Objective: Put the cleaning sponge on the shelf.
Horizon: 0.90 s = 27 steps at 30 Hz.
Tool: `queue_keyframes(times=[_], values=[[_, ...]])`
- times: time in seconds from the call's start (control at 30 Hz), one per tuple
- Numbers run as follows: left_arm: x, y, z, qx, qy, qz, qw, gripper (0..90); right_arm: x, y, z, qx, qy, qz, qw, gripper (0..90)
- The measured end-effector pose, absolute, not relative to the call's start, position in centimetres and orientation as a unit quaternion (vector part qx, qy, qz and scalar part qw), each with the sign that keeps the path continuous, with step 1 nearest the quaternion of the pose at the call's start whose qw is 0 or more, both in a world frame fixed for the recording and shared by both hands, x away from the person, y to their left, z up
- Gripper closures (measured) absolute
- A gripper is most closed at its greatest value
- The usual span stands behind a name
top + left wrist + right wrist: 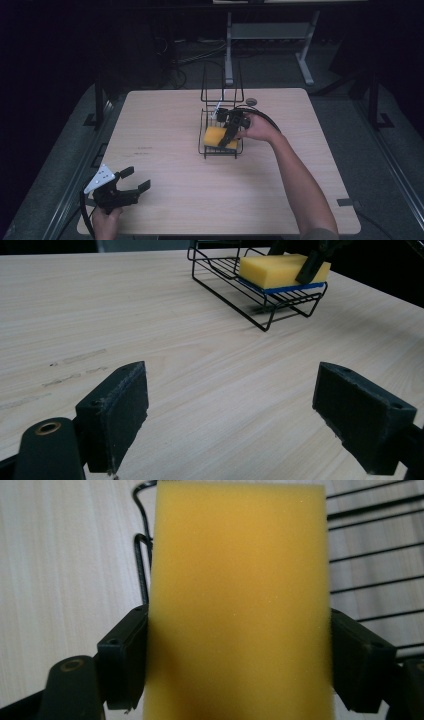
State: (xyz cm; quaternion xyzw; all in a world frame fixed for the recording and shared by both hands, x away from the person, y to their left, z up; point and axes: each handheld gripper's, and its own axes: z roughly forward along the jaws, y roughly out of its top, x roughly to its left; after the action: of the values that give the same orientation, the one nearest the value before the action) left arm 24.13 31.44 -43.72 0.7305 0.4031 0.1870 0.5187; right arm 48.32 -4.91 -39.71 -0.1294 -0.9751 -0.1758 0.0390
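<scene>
A yellow sponge with a blue underside lies in a black wire rack near the middle of the table. My right gripper reaches into the rack from the right and is shut on the sponge, one jaw against each long side. The rack's wires run beside and behind it. My left gripper rests low at the table's front left corner, far from the rack. Its jaws stand wide open over bare wood. From there the sponge and rack show ahead.
The light wooden table has open surface around the rack. A small round dark object lies just behind the rack. The rack's tall wire frame rises at its far end. Beyond the table stands a desk frame on a dark floor.
</scene>
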Motion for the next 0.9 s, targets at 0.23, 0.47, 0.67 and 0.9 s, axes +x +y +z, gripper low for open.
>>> queue_keyframes(times=[0.23,0.47,0.67,0.9], values=[[24.2,31.3,-43.7,0.733,0.401,0.186,0.517,14.0,49.0,-4.6,-39.5,-0.128,-0.976,-0.17,0.042,21.8],[24.1,31.5,-43.8,0.73,0.405,0.185,0.519,14.1,49.1,-4.0,-40.4,-0.12,-0.978,-0.164,0.042,21.7],[24.1,31.4,-43.7,0.731,0.403,0.185,0.519,14.1,49.1,-4.1,-40.3,-0.122,-0.977,-0.17,0.047,21.4],[24.1,31.4,-43.7,0.731,0.402,0.185,0.52,14.1,48.8,-4.3,-40.4,-0.123,-0.977,-0.167,0.041,19.3]])
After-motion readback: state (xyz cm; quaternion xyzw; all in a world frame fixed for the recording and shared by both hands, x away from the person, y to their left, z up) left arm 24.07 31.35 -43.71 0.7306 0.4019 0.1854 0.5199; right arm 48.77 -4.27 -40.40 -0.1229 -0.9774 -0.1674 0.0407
